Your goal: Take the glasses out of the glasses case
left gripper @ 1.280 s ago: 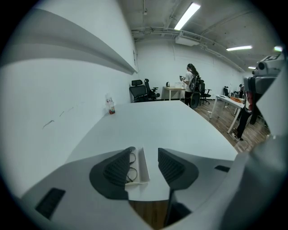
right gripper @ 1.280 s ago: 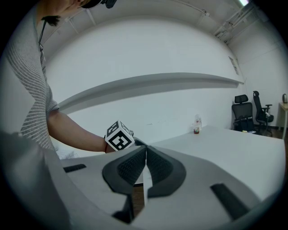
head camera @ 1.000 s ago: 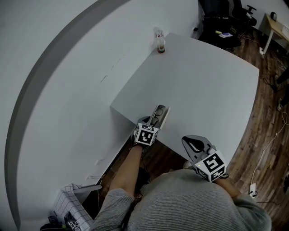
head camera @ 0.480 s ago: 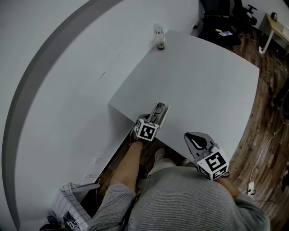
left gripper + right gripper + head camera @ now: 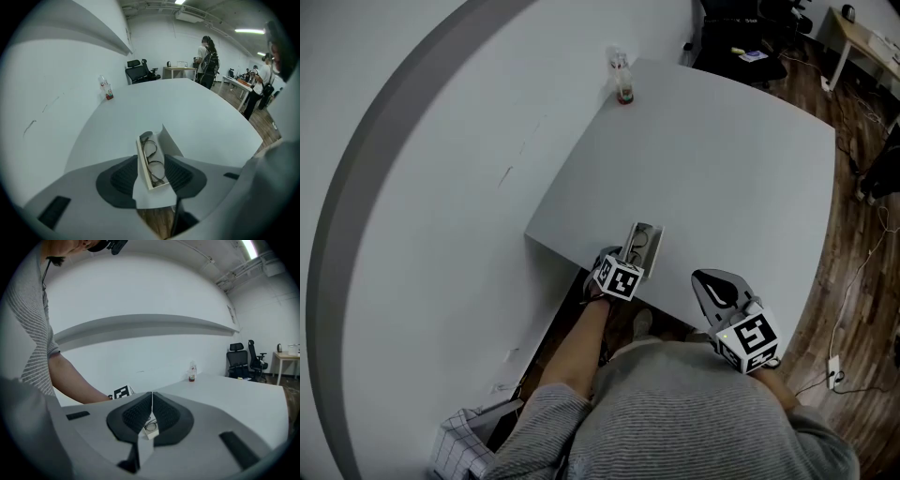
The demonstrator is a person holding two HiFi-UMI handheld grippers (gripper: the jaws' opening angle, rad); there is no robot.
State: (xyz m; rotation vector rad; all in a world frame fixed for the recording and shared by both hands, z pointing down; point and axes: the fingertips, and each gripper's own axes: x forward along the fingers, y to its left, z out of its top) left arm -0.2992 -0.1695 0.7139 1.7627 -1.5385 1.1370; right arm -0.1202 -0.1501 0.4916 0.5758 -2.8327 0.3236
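Left hand-held gripper pinches the near end of the open glasses case at the bench's 7 o'clock edge, glasses inside. Right hand-held gripper, jaws together and empty, hovers at the case's 4 o'clock; it likely must open, then lift the frame.

Glasses case: narrow, cream, open-topped tray. It lies flat at the near edge of the tabletop, long axis pointing away from the person. A pale lid flap is folded out to its right side. Glasses: thin dark wire frame with roundish lenses, lying inside the case along its length. The case's near end sits between the fingers of the left gripper, with both pads against its side walls.
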